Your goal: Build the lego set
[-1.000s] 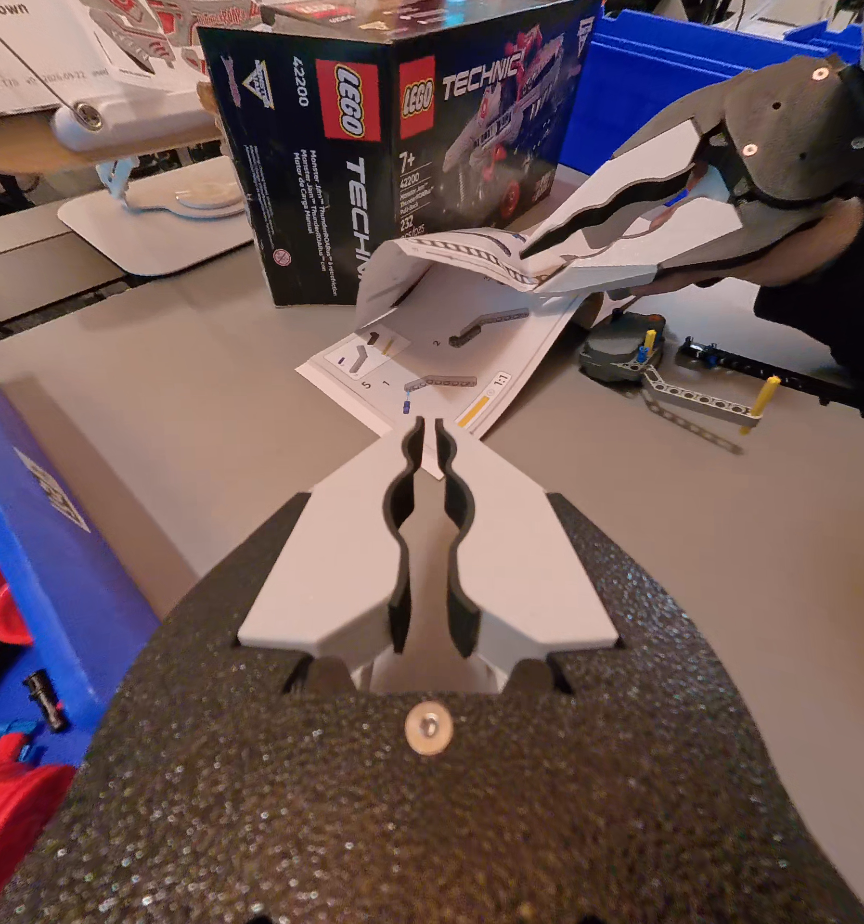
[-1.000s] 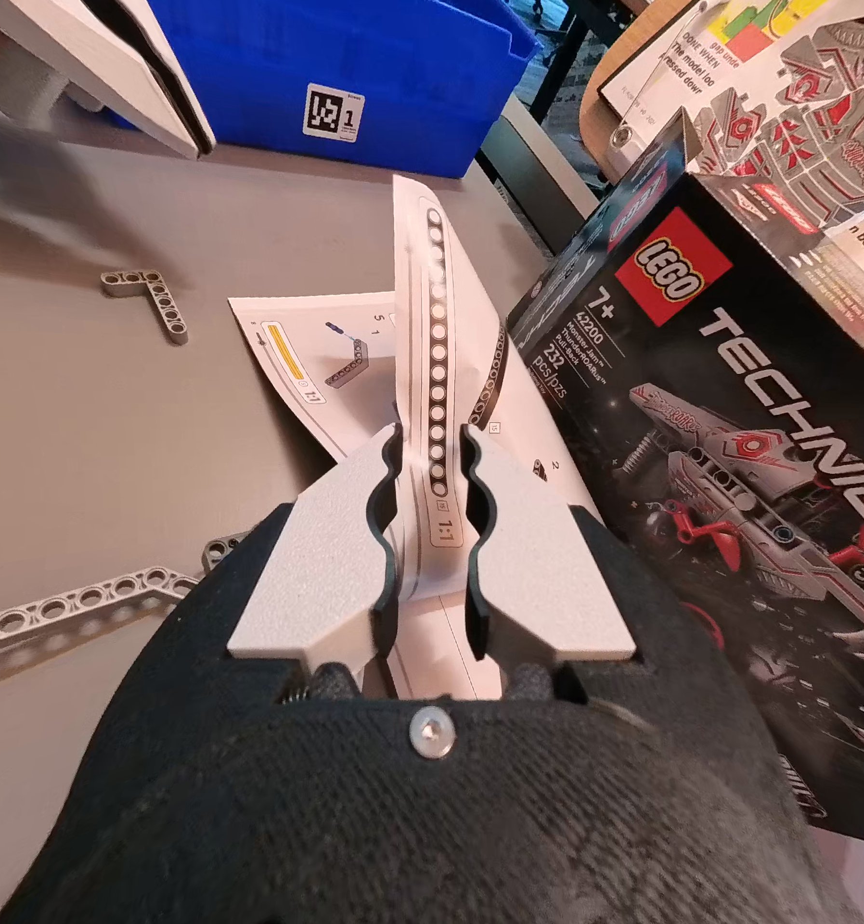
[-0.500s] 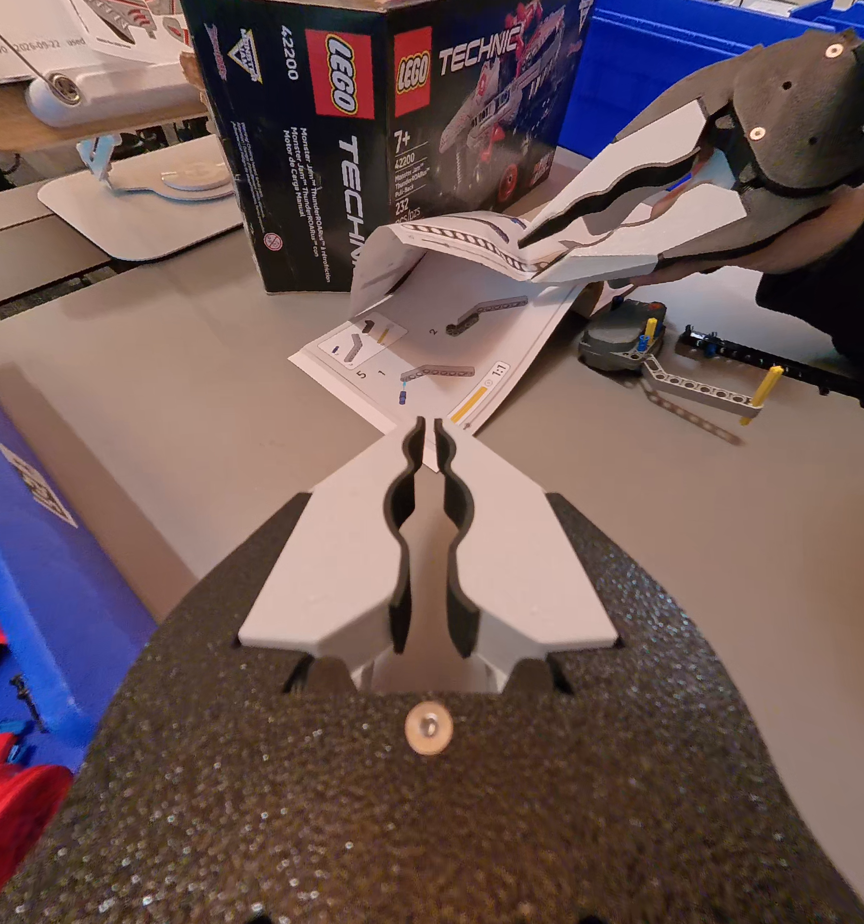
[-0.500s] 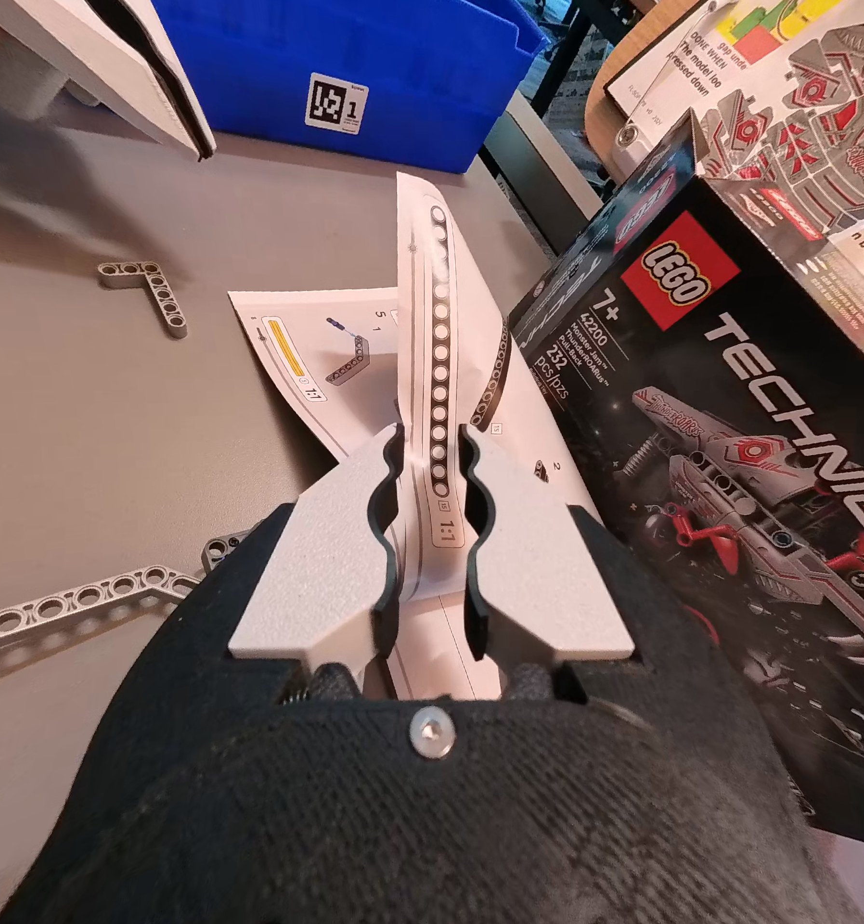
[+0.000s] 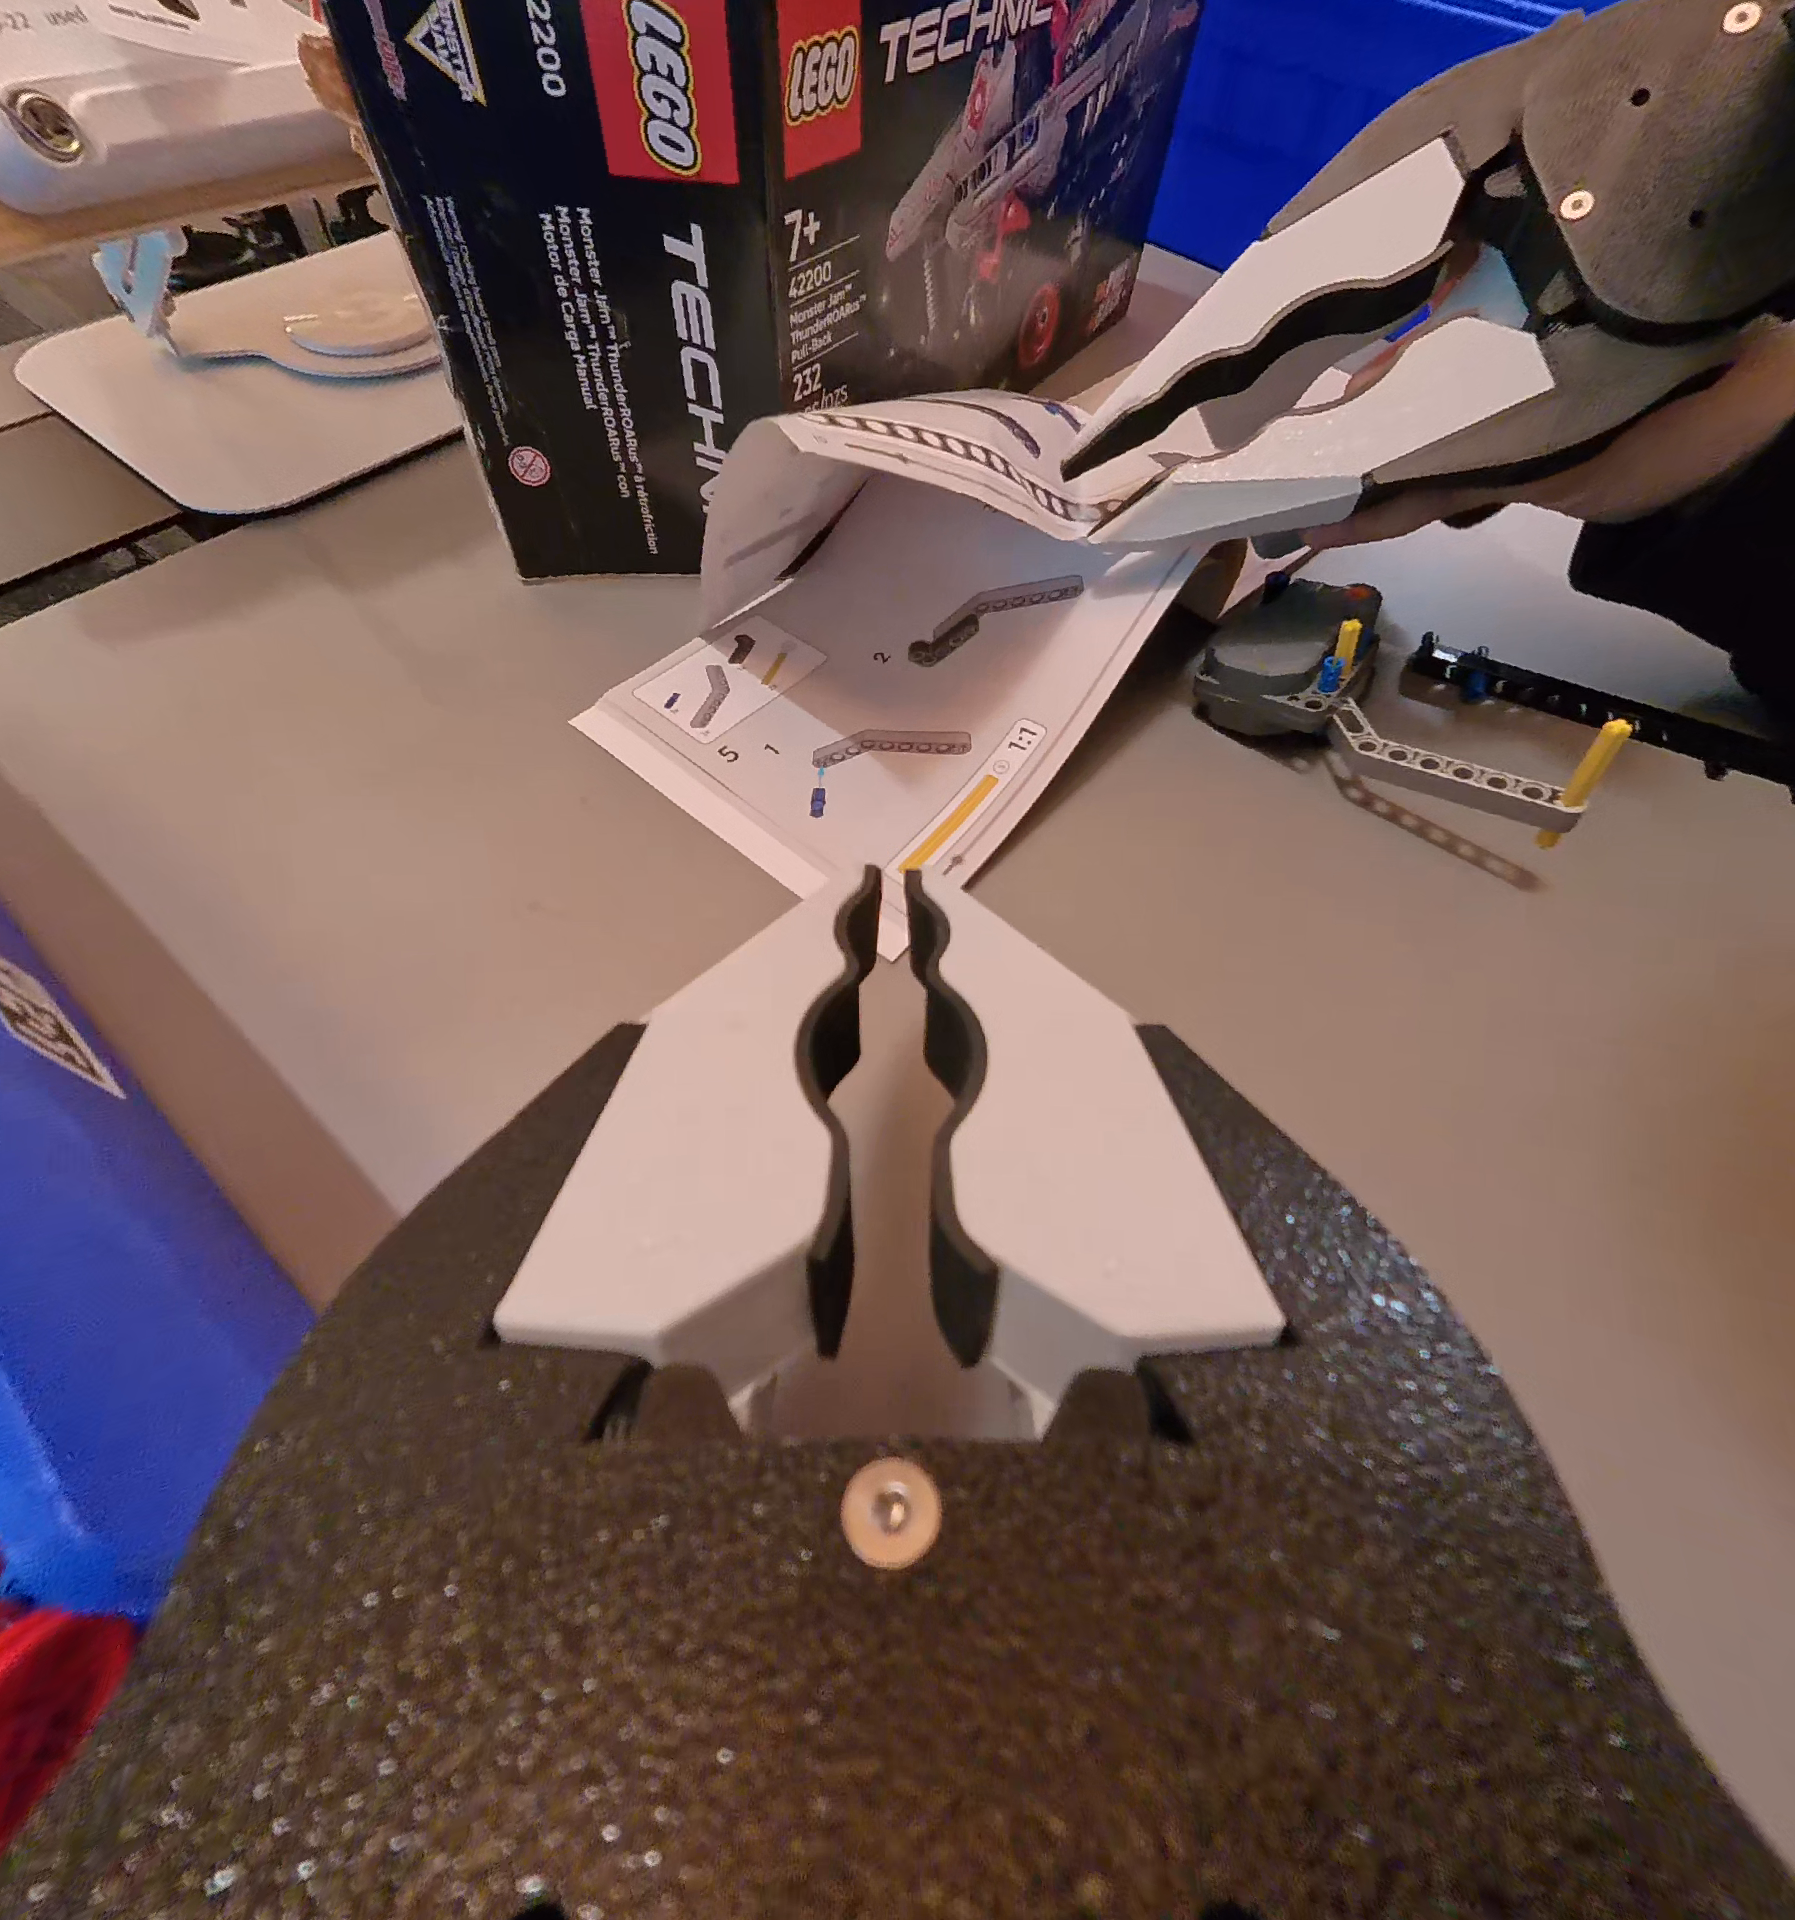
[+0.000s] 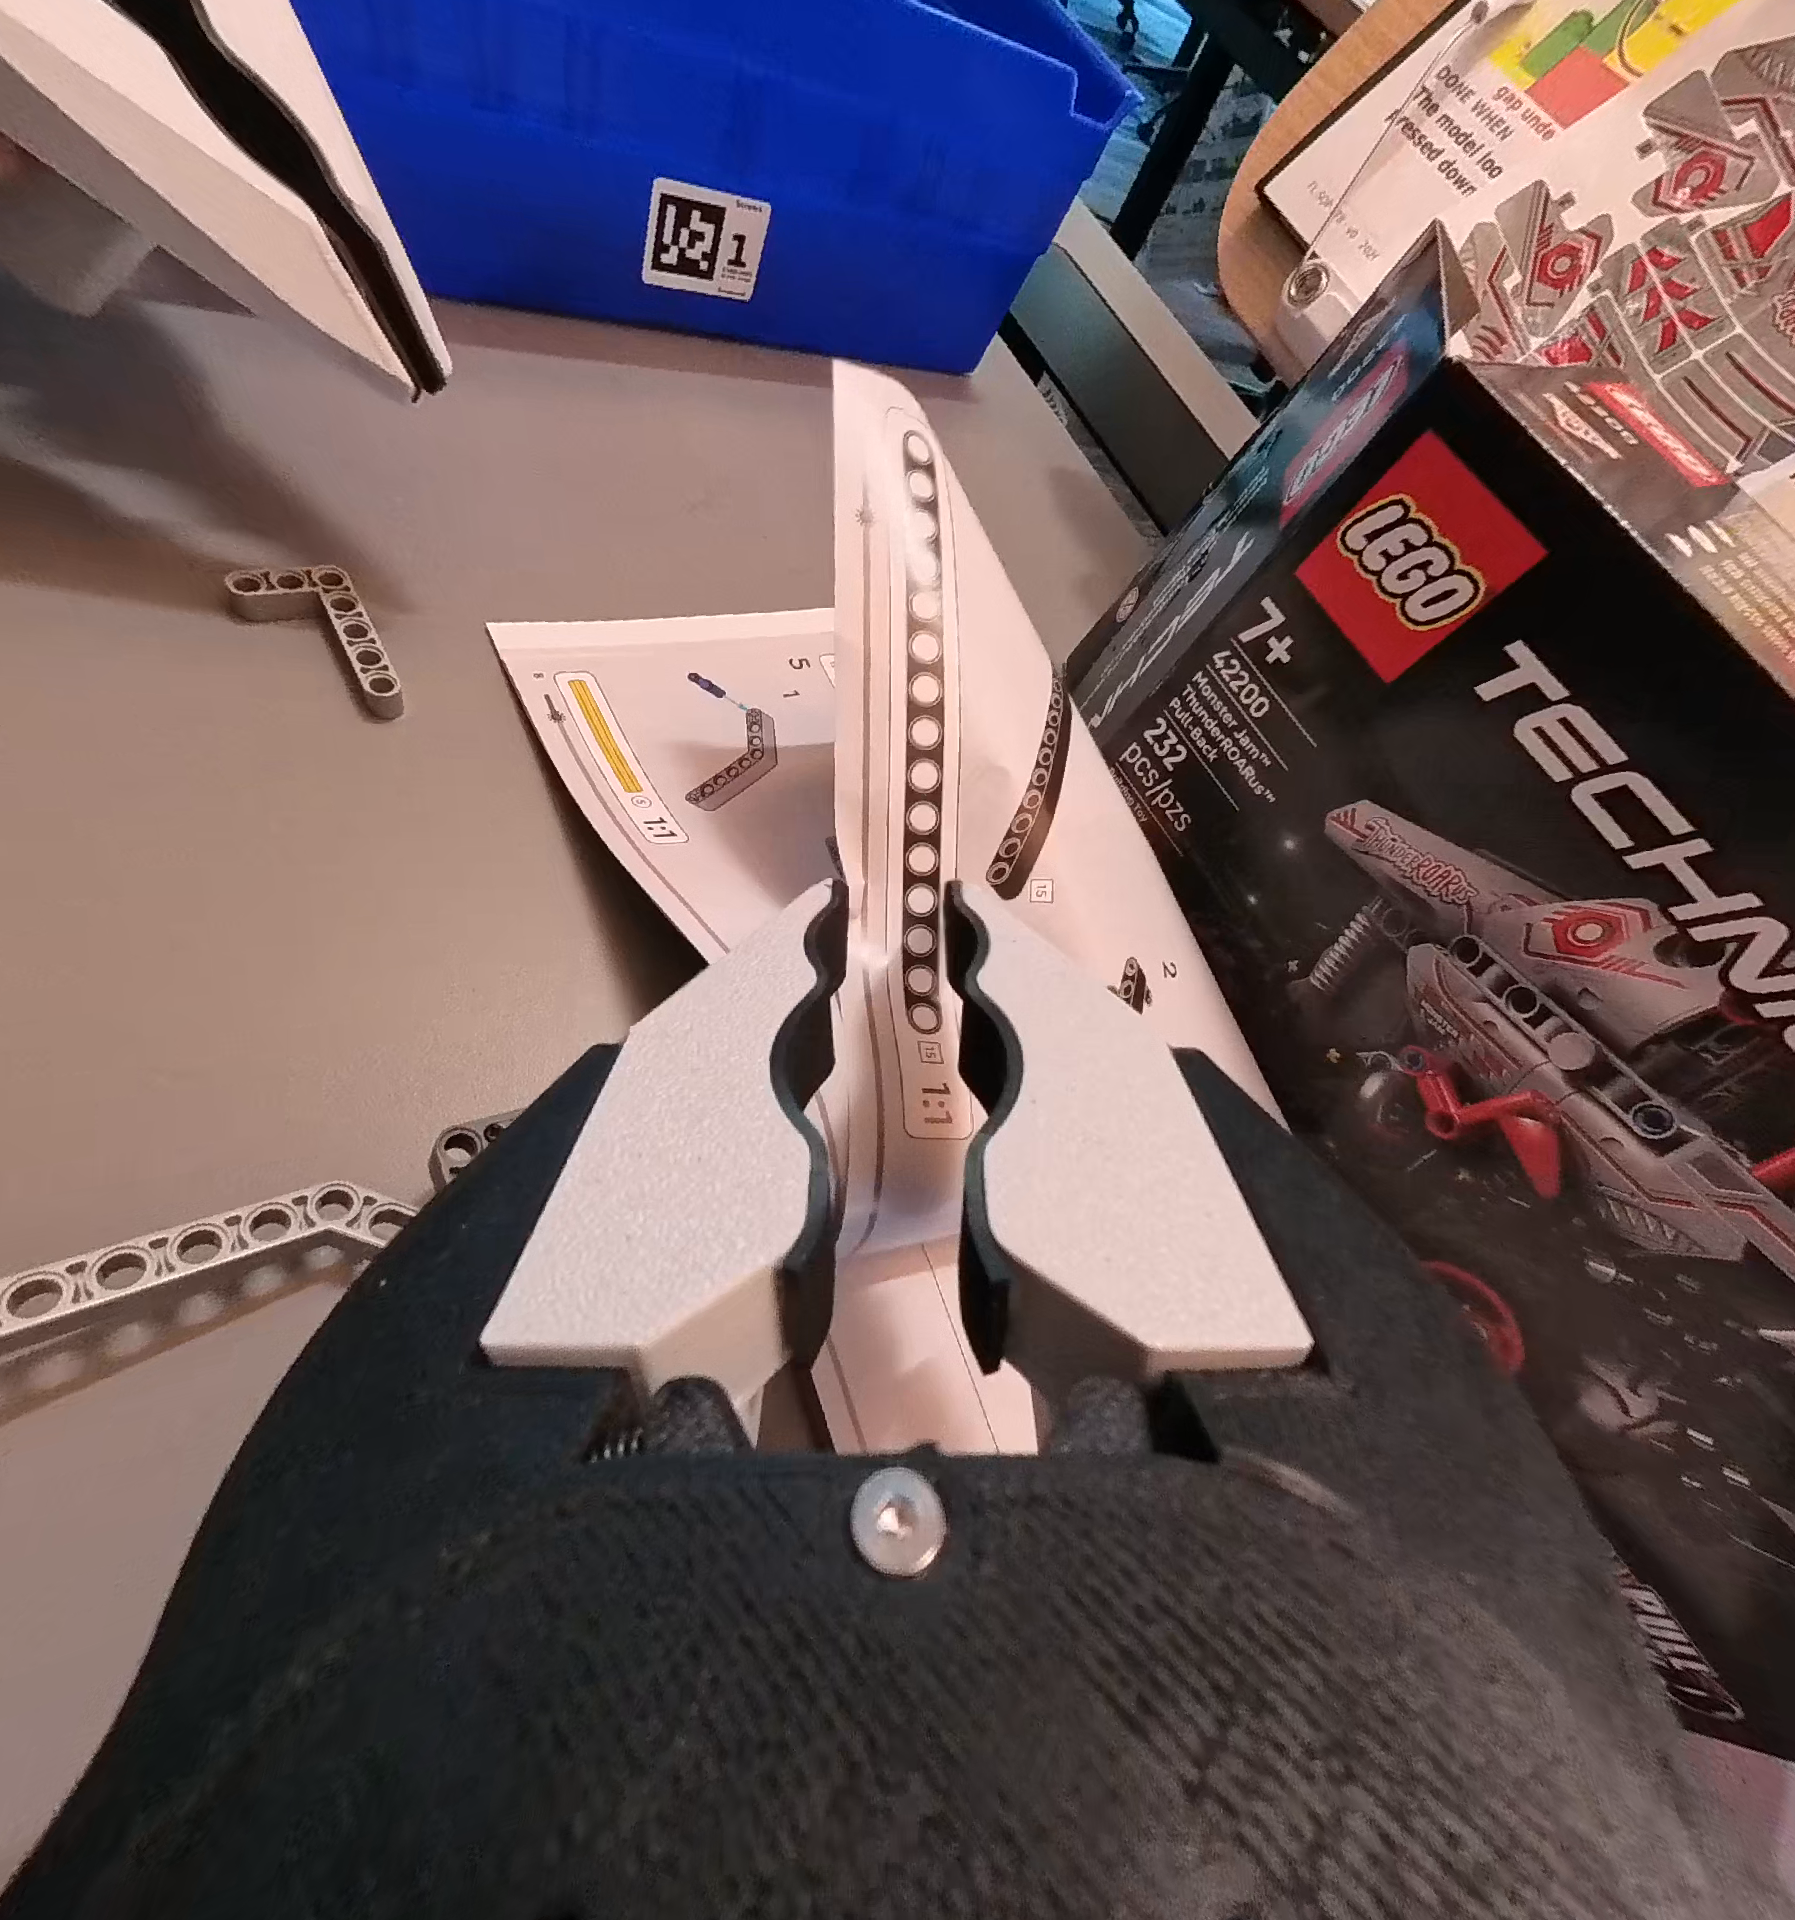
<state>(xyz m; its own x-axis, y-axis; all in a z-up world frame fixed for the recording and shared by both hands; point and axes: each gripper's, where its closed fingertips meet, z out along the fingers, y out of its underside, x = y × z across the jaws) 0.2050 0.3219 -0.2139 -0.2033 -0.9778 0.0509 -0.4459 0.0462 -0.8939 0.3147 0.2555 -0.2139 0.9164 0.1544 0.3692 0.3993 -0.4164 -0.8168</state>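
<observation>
The left gripper [image 5: 893, 883] was held low over the grey table [image 5: 353, 831], level, its tips nearly together with only a slit between them and nothing held; its tips pointed at the near corner of the instruction booklet [image 5: 872, 707]. The right gripper [image 6: 893, 904] was seen reaching in from the right in the left wrist view, angled down toward the left, a hand [image 5: 1558, 488] beneath it. A lifted page [image 6: 914, 727] of the booklet stood between its jaws; in the left wrist view the tips appeared pinched on that page's edge, the page curling over the flat sheet below. The booklet lay open on the table, just in front of the black set box [image 6: 1495, 831], which stood upright at the far side. Printed writing, a red logo patch and a vehicle picture were noted on the box; step diagrams and numerals were noted on the booklet; wording was not recorded. A partly built grey beam assembly [image 5: 1392, 727] with yellow pins lay right of the booklet. A blue bin [image 6: 716, 156] carried a square black-and-white marker tag [image 6: 706, 239].
</observation>
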